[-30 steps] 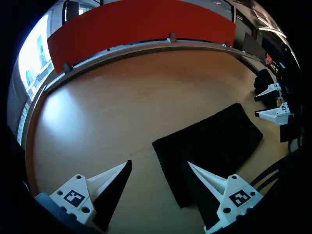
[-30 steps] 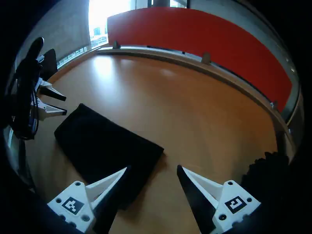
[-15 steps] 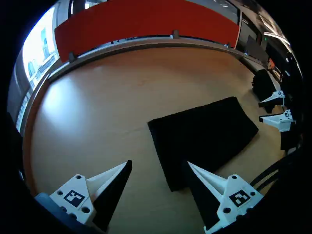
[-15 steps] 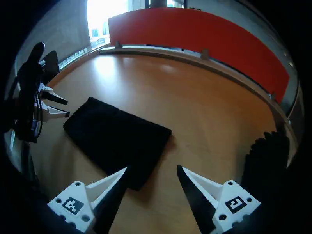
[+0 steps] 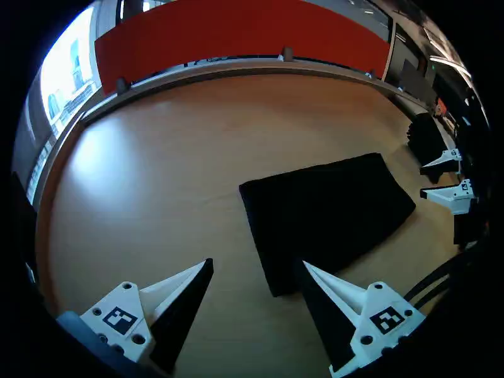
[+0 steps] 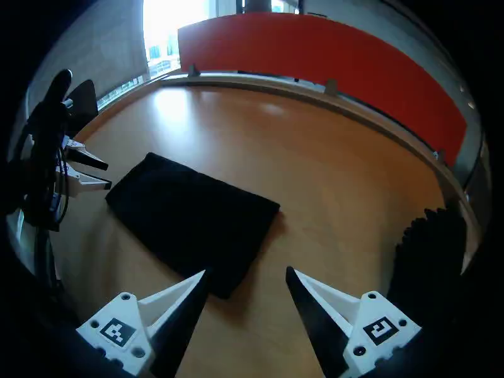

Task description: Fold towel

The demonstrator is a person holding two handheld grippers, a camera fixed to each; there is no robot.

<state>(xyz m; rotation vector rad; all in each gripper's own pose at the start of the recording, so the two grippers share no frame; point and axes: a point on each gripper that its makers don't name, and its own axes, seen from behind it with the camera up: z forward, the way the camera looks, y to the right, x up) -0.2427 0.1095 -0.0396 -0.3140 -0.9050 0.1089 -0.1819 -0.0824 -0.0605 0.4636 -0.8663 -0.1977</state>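
A black towel lies folded flat into a rectangle on the wooden table. In the left gripper view my left gripper is open with nothing between its fingers; its right fingertip is just short of the towel's near edge. Beyond the towel, at the right edge, stands the right gripper, open and a little off the far end. In the right gripper view the towel lies ahead and to the left of my open right gripper, and the left gripper stands open at the towel's far left end.
A red partition runs along the table's far edge, with bright windows behind it at the left. A dark ribbed object stands on the table at the right in the right gripper view. Bare wood stretches left of the towel.
Both grippers have drawn back a little from the towel, which now lies farther from the fingertips in both views. The towel itself stays flat and folded.
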